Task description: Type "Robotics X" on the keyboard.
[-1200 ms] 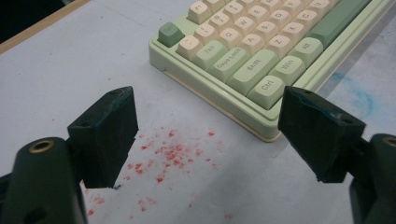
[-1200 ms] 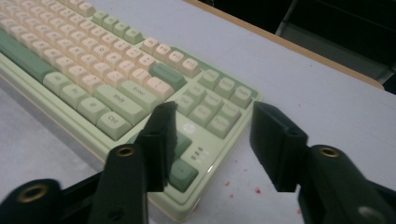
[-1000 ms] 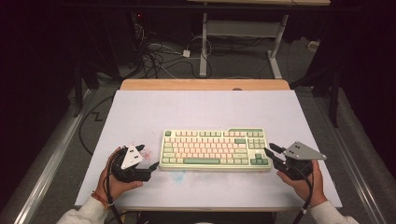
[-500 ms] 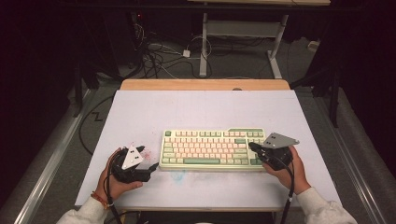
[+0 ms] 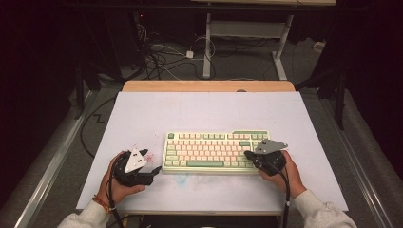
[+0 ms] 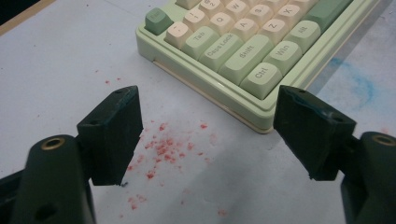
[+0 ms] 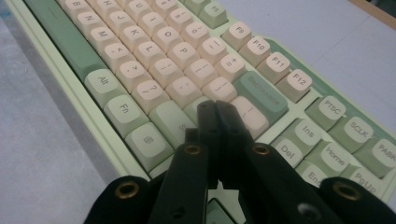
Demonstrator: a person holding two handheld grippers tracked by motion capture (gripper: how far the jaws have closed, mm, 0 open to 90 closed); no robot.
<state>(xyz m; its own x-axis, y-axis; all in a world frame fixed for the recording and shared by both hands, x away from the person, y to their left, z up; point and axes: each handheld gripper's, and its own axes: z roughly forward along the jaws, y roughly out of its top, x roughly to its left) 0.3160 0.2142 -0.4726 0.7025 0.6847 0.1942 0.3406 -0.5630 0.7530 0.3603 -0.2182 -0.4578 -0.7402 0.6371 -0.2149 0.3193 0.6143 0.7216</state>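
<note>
A pale green keyboard [image 5: 216, 152] with cream and green keys lies across the near middle of the white table top. My left gripper [image 5: 153, 173] rests on the table at the keyboard's near left corner [image 6: 252, 107]. It is open; its jaws have just been closing a little, with nothing gripped between them [image 6: 208, 135]. My right gripper [image 5: 248, 155] hangs low over the keyboard's right end. It is shut, with its tips [image 7: 217, 106] together and empty, just above the keys [image 7: 163, 70] near Backspace.
Red specks [image 6: 163, 147] and a blue smear [image 6: 357, 79] mark the white table top [image 5: 204, 111]. A wooden strip [image 5: 209, 86] runs along its far edge. Cables [image 5: 164, 59] and a desk frame [image 5: 247, 33] sit on the floor beyond.
My right gripper has moved left from beside the keyboard to over its right end, sinking a little, and its jaws have closed. The left gripper has stayed in place.
</note>
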